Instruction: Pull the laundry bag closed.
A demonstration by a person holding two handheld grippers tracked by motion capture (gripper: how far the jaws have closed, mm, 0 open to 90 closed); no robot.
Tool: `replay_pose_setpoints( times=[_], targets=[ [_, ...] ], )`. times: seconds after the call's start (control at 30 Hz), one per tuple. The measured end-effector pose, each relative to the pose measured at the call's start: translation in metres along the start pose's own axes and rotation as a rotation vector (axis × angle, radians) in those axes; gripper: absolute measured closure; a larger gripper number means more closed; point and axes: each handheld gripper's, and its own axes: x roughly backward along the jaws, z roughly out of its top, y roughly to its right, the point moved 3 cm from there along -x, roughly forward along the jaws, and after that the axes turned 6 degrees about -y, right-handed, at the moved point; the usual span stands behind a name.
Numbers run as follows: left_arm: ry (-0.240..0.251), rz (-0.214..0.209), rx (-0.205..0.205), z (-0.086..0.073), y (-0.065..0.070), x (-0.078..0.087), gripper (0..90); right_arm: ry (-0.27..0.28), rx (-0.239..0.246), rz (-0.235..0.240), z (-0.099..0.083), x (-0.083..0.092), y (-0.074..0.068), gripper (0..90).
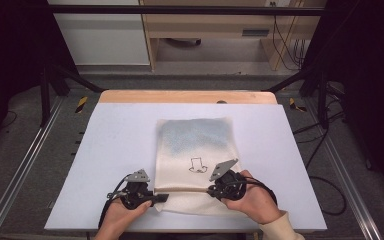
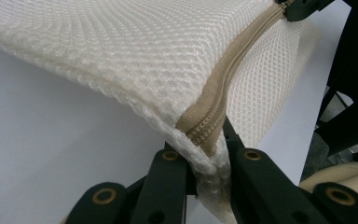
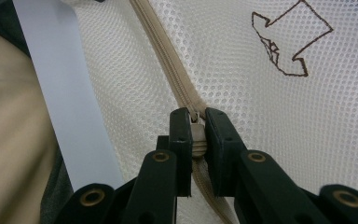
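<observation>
On the mesh bag [image 1: 195,150], left claw [image 2: 208,158] pinches its corner, right claw [image 3: 197,135] its zipper pull [image 3: 197,137]; no legible writing.

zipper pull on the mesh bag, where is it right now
The zipper pull sits pinched between the right gripper jaws in the right gripper view, on the tan zipper near the mesh bag's near right edge, below the drawn arrow.

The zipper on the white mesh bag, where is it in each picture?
High view: the zipper runs across the mesh bag near its front edge, between the two grippers.
Left gripper view: it slants from bottom middle to top right.
Right gripper view: it runs from top middle down to the jaws.
Shared landmark: the beige zipper tape itself.
</observation>
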Motion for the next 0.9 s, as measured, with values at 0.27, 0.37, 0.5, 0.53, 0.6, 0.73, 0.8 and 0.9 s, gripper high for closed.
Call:
replay_pose_setpoints(
  times=[0.27,0.37,0.5,0.53,0.6,0.73,0.8,0.9],
  targets=[
    [0.001,-0.005,0.004,0.0,0.0,0.0,84.9,0.008,-0.009,0.001,-0.003,0.003,0.001,81.8],
    [0.0,-0.002,0.004,0.0,-0.001,0.0,85.0,0.008,-0.007,-0.006,-0.004,0.003,0.001,81.8],
    [0.0,-0.002,0.004,0.0,-0.001,0.0,85.0,0.008,-0.016,-0.01,-0.006,0.005,0.003,81.8],
    [0.001,-0.002,0.005,0.0,-0.001,0.001,85.0,0.005,-0.018,-0.011,-0.007,0.005,0.003,81.8],
    [0.001,-0.003,0.004,0.0,-0.001,0.0,85.0,0.008,-0.022,-0.009,-0.009,0.005,0.003,81.8],
    [0.002,-0.003,0.004,0.0,-0.001,0.001,84.9,0.011,-0.024,-0.006,-0.01,0.007,0.003,81.8],
    [0.003,-0.002,0.005,0.0,-0.001,0.001,84.9,0.011,-0.027,-0.014,-0.012,0.007,0.004,81.8],
    [0.004,-0.004,0.003,0.001,-0.001,0.002,85.0,0.013,-0.037,-0.012,-0.015,0.008,0.005,81.8]
  ],
)
